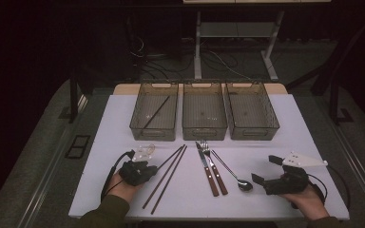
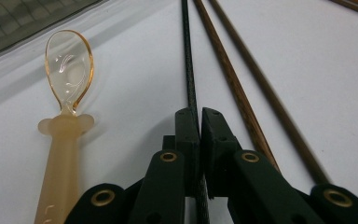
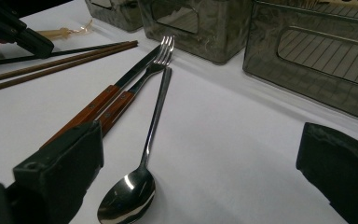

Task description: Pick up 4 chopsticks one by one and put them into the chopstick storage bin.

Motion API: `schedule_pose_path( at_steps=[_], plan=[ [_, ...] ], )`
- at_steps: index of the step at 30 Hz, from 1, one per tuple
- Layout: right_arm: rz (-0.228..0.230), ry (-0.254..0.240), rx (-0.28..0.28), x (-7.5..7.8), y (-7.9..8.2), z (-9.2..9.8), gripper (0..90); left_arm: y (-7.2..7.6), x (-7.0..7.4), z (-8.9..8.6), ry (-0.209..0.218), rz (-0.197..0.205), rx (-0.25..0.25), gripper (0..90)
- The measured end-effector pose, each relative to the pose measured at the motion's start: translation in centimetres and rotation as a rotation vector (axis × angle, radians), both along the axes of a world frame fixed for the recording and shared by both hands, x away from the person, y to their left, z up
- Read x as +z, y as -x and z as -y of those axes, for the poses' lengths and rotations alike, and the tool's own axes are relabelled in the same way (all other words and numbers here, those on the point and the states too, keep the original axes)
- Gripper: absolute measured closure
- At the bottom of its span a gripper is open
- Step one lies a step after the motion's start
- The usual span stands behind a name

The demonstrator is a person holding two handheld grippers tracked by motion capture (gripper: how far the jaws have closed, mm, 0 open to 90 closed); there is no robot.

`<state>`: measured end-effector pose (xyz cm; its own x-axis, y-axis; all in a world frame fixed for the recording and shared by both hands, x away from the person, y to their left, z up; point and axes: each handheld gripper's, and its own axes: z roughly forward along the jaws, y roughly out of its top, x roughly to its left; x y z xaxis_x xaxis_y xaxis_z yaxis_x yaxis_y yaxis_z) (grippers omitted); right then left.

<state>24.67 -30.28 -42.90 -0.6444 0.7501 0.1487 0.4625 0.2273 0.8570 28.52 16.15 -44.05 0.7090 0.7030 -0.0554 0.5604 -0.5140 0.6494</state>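
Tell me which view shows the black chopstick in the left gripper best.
The left gripper view: the left gripper is shut on the black chopstick, seen close up beside two brown chopsticks. The high view hides it under that gripper. The right gripper view shows it small and distant.

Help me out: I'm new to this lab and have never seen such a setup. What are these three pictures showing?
A person sits at a white table holding a two-jaw gripper in each hand. One picture looks down from above; the other two come from cameras riding on the grippers. The left gripper is shut on a black chopstick, beside two brown chopsticks and a clear spoon. The right gripper is open over a metal spoon, next to a fork and knife. Three bins stand behind.
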Motion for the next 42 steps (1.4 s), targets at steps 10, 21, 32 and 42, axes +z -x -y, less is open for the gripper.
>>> schedule_pose_path(
  at_steps=[10,21,32,42],
  plan=[
    [-0.002,0.000,0.001,0.0,0.0,0.0,0.8,-0.1,0.1,-0.2,-0.013,0.004,0.006,85.3],
    [-0.002,-0.001,0.003,0.0,0.0,0.0,0.8,-0.3,0.4,-0.9,0.010,0.007,0.017,85.3],
    [-0.004,0.011,0.027,-0.3,-0.3,-0.5,0.8,-0.2,0.9,-1.2,0.019,0.021,-0.017,85.3],
    [-0.003,0.051,0.074,-0.6,-1.0,-1.3,0.8,-0.1,1.3,-1.2,0.039,0.031,-0.043,85.3]
  ],
)
